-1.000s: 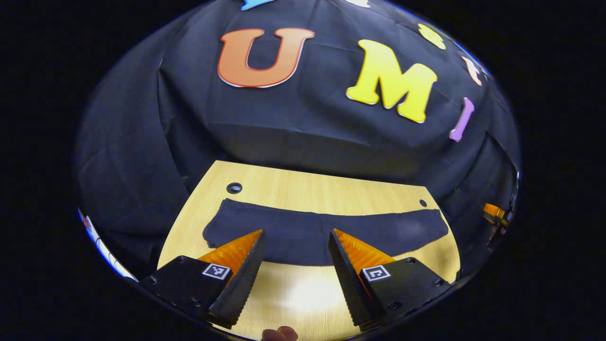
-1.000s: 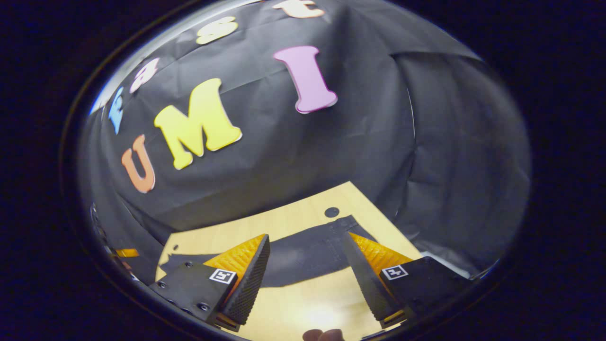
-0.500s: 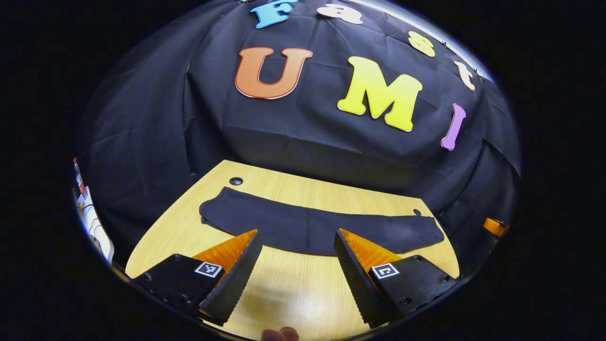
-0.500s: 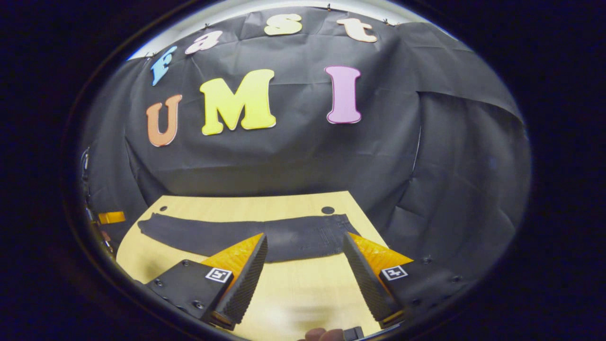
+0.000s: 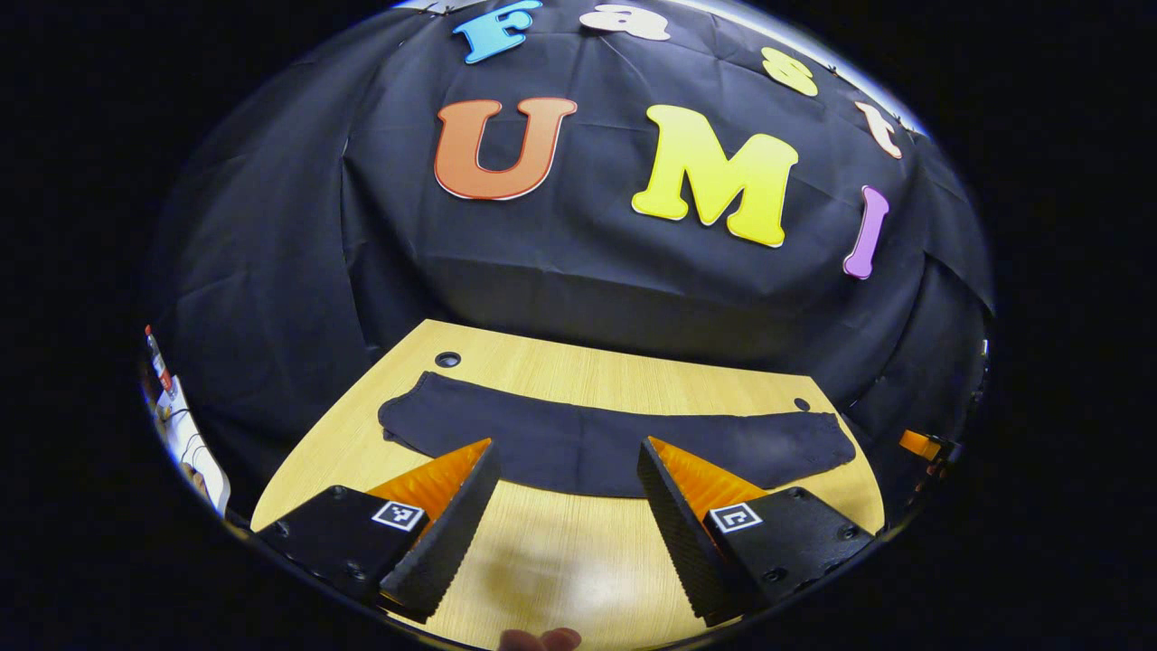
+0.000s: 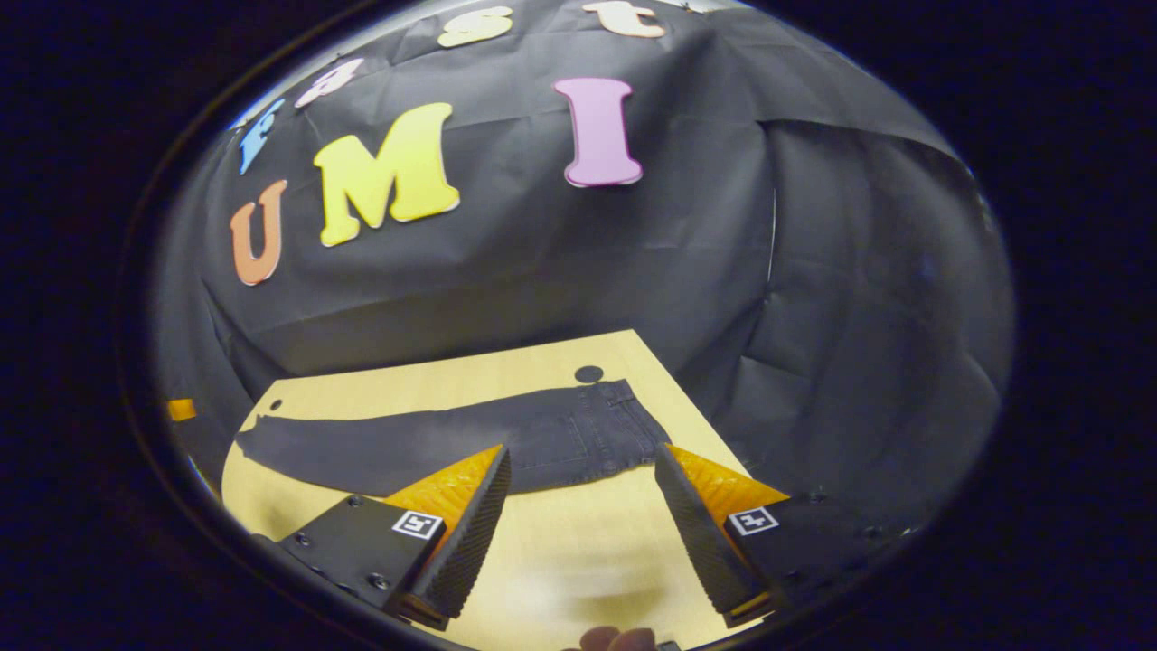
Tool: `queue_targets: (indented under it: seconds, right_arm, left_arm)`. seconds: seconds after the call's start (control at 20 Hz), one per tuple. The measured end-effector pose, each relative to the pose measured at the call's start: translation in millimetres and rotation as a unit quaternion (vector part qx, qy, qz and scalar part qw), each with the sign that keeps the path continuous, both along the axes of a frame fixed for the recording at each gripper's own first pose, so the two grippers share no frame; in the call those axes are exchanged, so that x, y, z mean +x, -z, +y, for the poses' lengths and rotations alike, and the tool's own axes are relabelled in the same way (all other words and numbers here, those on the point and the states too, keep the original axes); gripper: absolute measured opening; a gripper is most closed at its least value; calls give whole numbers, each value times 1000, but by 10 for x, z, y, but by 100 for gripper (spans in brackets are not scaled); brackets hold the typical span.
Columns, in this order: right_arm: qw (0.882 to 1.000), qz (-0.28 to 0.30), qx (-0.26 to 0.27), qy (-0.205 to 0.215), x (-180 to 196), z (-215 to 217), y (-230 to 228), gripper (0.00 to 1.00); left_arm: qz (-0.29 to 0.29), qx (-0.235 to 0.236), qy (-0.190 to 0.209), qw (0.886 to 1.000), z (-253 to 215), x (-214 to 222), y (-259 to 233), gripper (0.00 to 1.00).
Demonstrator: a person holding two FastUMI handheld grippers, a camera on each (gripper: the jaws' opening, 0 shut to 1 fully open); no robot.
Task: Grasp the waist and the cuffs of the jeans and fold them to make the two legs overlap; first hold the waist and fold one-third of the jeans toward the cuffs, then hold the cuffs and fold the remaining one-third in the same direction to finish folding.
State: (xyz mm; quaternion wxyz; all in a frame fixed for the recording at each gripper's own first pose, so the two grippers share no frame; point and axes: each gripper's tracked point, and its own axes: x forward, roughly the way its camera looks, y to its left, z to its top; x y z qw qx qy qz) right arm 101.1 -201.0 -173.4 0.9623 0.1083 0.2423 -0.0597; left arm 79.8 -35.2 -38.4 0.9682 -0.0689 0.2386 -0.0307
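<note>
Light wooden table (image 5: 578, 561), bare along the near edge, with a round hole (image 5: 447, 359) at the far left corner and a smaller one (image 5: 802, 404) at the far right. Lying flat across the far half, left to right: dark jeans (image 5: 615, 443), stretched out long, legs overlapped, waist at the right end near the big hole (image 6: 588, 373) in the right gripper view.

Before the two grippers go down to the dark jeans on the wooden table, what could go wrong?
1. The dark denim jeans lie as one long narrow strip; a pinch may catch only the top layer, so the legs slide apart.
2. The waist end lies near the light wooden table edge and could slip off when lifted.
</note>
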Motion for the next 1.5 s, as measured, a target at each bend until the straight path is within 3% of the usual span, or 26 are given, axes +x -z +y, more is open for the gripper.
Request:
queue_targets:
  seconds: [0.25, 0.3, 0.55, 0.85, 0.9, 1.05, 1.15, 1.25, 1.35, 1.45, 1.5]
  right_arm:
    - [999, 32, 10, 4, 751, -343, 756, 99]
    - [999, 40, 16, 11, 876, -412, 886, 94]
    - [997, 58, 25, 34, 1258, -657, 1358, 99]
    - [995, 71, 63, 39, 1351, -638, 1613, 99]
    - [994, 71, 77, 41, 1338, -640, 1641, 94]
    - [993, 69, 86, 41, 1339, -623, 1661, 98]
    - [990, 77, 114, 37, 1337, -516, 1668, 94]
    - [987, 81, 136, 42, 1367, -460, 1663, 75]
    - [987, 90, 120, 57, 1366, -503, 1662, 55]
    - [987, 99, 109, 59, 1329, -494, 1587, 28]
    - [987, 106, 102, 63, 1386, -511, 1626, 23]
  left_arm:
    - [29, 16, -33, 999, -21, -101, 77, 99]
    - [34, 13, -43, 998, -24, -119, 106, 99]
    - [55, 12, -69, 996, -41, -173, 179, 99]
    - [60, 17, -80, 995, 0, -81, 169, 99]
    - [61, 16, -79, 995, 1, -63, 183, 99]
    - [63, 6, -78, 995, 0, -24, 227, 98]
    - [63, 1, -75, 995, 12, -14, 237, 99]
    - [62, -2, -75, 995, 63, -26, 241, 98]
    - [60, -7, -81, 995, 150, -59, 240, 99]
    - [56, -11, -90, 994, 268, -90, 242, 99]
    - [53, -12, -95, 994, 330, -101, 248, 99]
